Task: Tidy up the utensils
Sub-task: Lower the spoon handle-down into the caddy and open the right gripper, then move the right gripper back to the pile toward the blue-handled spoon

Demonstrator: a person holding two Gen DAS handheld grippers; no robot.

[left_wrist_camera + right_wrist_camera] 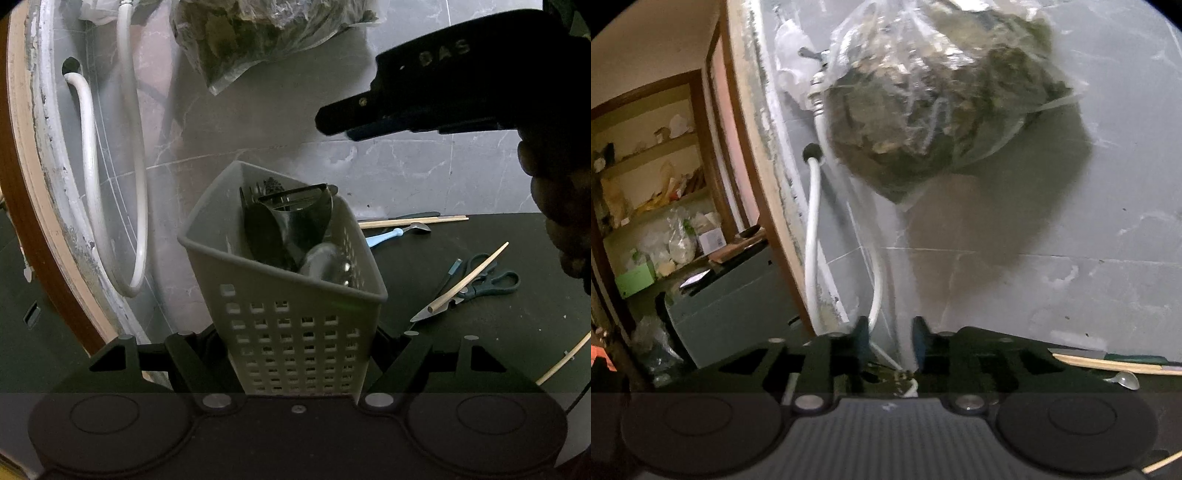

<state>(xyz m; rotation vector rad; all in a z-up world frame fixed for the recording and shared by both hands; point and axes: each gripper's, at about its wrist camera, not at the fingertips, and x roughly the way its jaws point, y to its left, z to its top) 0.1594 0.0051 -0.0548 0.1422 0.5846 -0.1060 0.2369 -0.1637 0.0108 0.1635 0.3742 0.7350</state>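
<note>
Grey basket (pixel 295 295) on dark table (pixel 498 332) against grey marble wall (pixel 424 166).

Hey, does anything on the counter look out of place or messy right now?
Yes. The utensil caddy leans rather than standing upright, and chopsticks, scissors and a blue-handled spoon lie scattered on the dark counter beside it.

The utensil holder (pixel 295 295) hides its contents' handles; a plastic bag (pixel 942 99) hangs blurred, its contents unclear; one chopstick (pixel 561 360) runs off-frame.
</note>
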